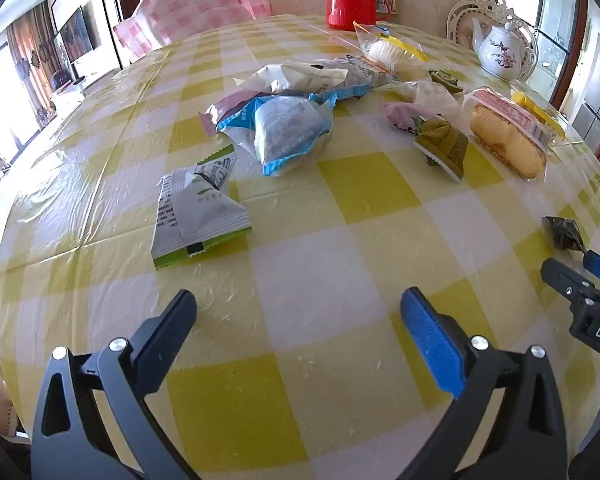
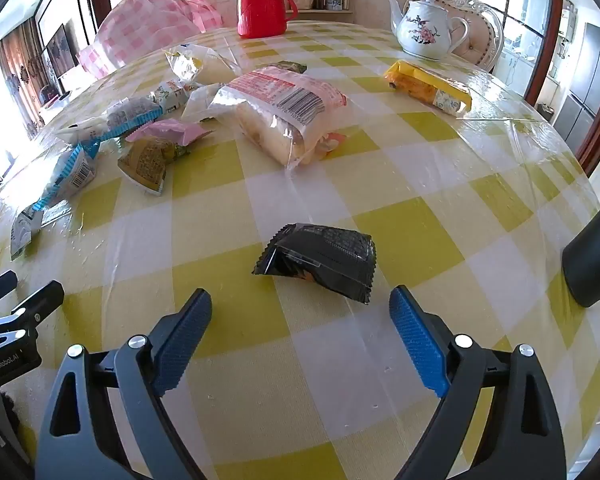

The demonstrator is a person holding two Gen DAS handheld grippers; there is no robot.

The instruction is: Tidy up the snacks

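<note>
Right gripper (image 2: 300, 312): jaws wide apart, nothing between them, tilted down over the table (image 2: 440, 208). The black packet (image 2: 320, 262) lies flat just ahead, nearest snack. Judged step: first pick. Advice: straddle its short width and close low (the film looks slippery). Left gripper (image 1: 296, 320): likewise spread and empty; the green-and-white packet (image 1: 196, 212) is its closest.

Count, outward: one black packet, one green-and-white, one bread loaf (image 2: 280, 116), one yellow bar (image 2: 428, 86). The far heap overlaps; number uncertain.
</note>
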